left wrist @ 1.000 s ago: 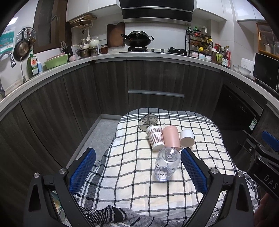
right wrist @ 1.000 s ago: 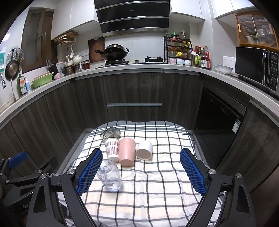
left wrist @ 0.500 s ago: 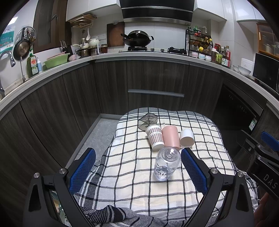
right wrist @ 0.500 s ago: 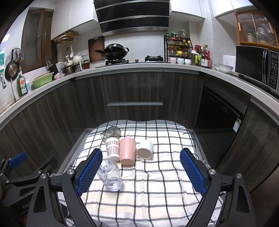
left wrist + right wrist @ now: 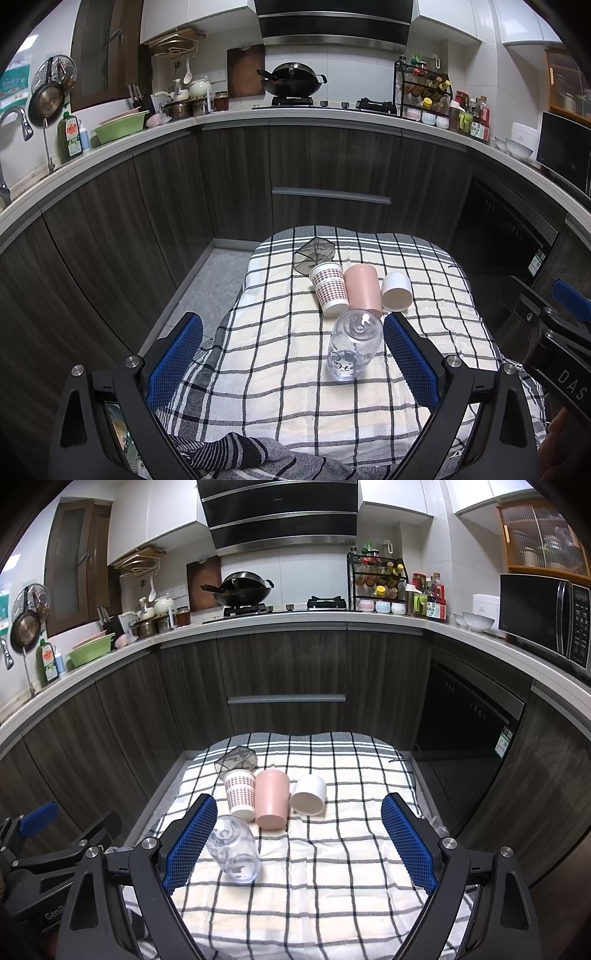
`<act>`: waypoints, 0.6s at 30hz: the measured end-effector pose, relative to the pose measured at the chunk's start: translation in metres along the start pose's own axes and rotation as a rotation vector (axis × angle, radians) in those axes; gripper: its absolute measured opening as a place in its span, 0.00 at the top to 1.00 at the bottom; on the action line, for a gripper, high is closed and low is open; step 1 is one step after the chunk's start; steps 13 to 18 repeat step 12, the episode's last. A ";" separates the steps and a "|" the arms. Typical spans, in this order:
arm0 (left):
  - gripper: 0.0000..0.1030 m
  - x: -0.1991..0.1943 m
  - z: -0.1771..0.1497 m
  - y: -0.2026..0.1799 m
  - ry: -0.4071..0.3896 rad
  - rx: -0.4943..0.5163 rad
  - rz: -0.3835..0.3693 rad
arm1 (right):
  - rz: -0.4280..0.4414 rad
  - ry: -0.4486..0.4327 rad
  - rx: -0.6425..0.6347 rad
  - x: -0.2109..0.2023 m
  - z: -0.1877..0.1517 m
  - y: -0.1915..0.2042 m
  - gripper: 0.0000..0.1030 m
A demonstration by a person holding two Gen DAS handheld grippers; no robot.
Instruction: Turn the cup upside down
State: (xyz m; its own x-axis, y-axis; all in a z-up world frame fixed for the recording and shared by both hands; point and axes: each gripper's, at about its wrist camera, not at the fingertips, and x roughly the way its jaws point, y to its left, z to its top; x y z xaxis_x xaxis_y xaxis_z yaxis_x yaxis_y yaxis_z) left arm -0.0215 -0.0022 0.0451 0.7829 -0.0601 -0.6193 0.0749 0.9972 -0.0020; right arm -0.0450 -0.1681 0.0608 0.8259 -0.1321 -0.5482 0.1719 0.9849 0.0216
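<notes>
Here, five containers sit on a checked cloth [image 5: 332,886]. The clear cup [image 5: 354,345] stands upside down, base up, nearest the cameras; nothing shows inside it, and it has dark lettering low on its wall. Its long axis runs vertical, mouth against the cloth. In the right wrist view the same cup [image 5: 233,849] appears just beside that gripper's left finger, whether touching I cannot tell.

Behind it three more cups stand in a row, close together. The dotted cup [image 5: 328,288], white with rows of red-brown dots, is on the left. The pink cup [image 5: 362,290] is in the middle. The white cup [image 5: 396,291], shorter than the others, is on the right. Which end of each is up cannot be told for sure, and no contents are visible. Farther back a dark tinted glass [image 5: 314,254] lies on its side.

The left gripper [image 5: 291,363] has its fingers spread wide and holds nothing; the clear cup sits between them, closer to the right-hand finger. The right gripper [image 5: 299,843] is likewise wide apart and empty, hovering over the cloth.
</notes>
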 end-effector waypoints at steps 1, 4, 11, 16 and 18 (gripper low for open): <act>0.03 0.000 0.000 0.000 -0.001 -0.002 0.001 | 0.003 0.003 0.002 0.000 0.000 -0.001 0.12; 0.03 0.001 0.001 0.002 0.002 -0.016 0.000 | 0.004 0.004 0.002 0.000 0.000 -0.001 0.12; 0.00 0.005 -0.001 0.004 0.021 -0.037 0.000 | 0.003 0.008 0.004 0.001 -0.001 0.001 0.12; 0.00 0.006 -0.001 0.004 0.026 -0.039 0.001 | 0.004 0.008 0.006 0.000 -0.001 0.001 0.12; 0.00 0.006 -0.001 0.004 0.026 -0.039 0.001 | 0.004 0.008 0.006 0.000 -0.001 0.001 0.12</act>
